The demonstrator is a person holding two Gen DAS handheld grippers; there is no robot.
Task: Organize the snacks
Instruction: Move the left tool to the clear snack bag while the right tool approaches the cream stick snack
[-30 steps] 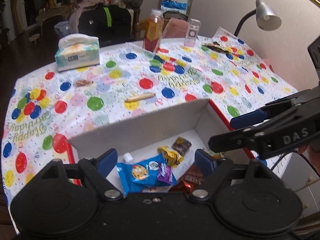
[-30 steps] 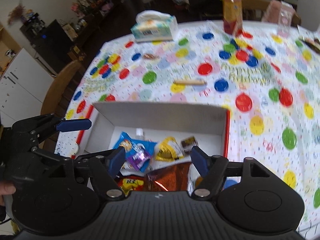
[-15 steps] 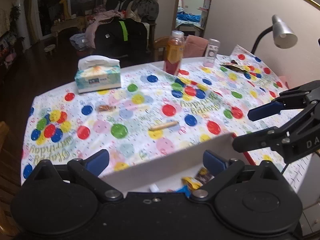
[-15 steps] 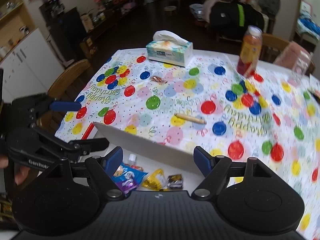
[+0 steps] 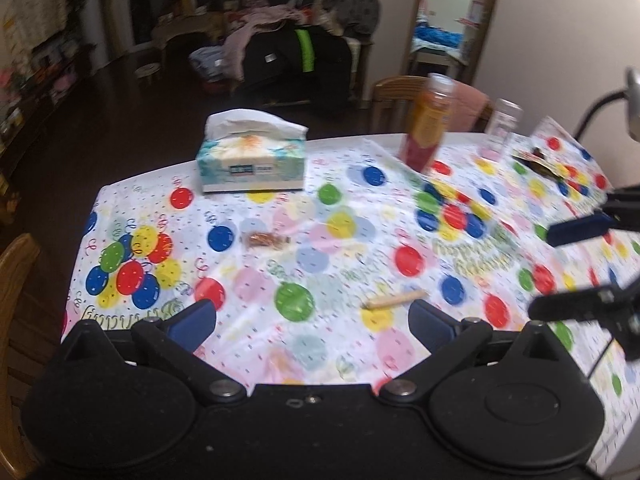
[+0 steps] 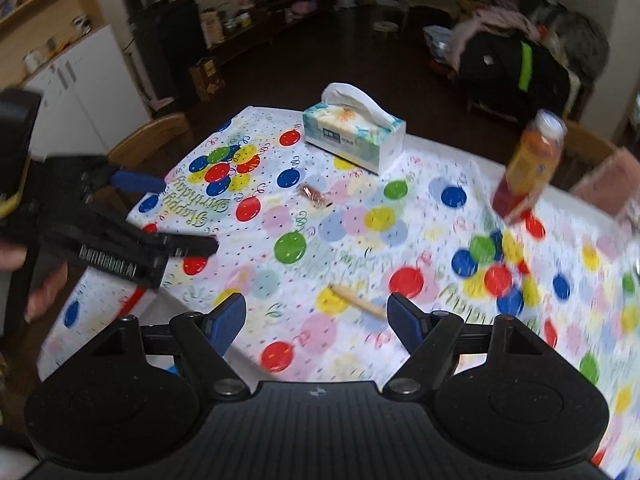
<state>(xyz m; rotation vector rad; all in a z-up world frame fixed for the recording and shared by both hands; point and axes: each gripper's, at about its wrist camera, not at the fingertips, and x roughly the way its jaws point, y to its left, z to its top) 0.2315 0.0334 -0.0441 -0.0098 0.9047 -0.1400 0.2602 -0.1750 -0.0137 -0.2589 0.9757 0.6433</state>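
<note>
My left gripper (image 5: pixel 311 320) is open and empty above the balloon tablecloth (image 5: pixel 320 220). My right gripper (image 6: pixel 317 316) is also open and empty. A tan stick snack (image 5: pixel 394 300) lies on the cloth just beyond the left gripper's right finger; the right wrist view shows that stick snack (image 6: pixel 356 300) between its fingers, farther off. A small brown wrapped candy (image 5: pixel 264 240) lies farther back. Only the red corner of the snack box (image 6: pixel 135 299) shows in the right wrist view, with a bit of blue packet (image 6: pixel 172 370) under the gripper body.
A tissue box (image 5: pixel 252 160), an orange juice bottle (image 5: pixel 428 124), a clear glass (image 5: pixel 500 132) and a dark wrapper (image 5: pixel 536 162) stand along the far edge. Wooden chairs (image 6: pixel 152 140) ring the table. A hand (image 6: pixel 44 292) holds the left gripper (image 6: pixel 172 216).
Both grippers lifted and tilted up away from the snack box. The box and its packets have dropped out of view below them, and the far table now fills both views.
</note>
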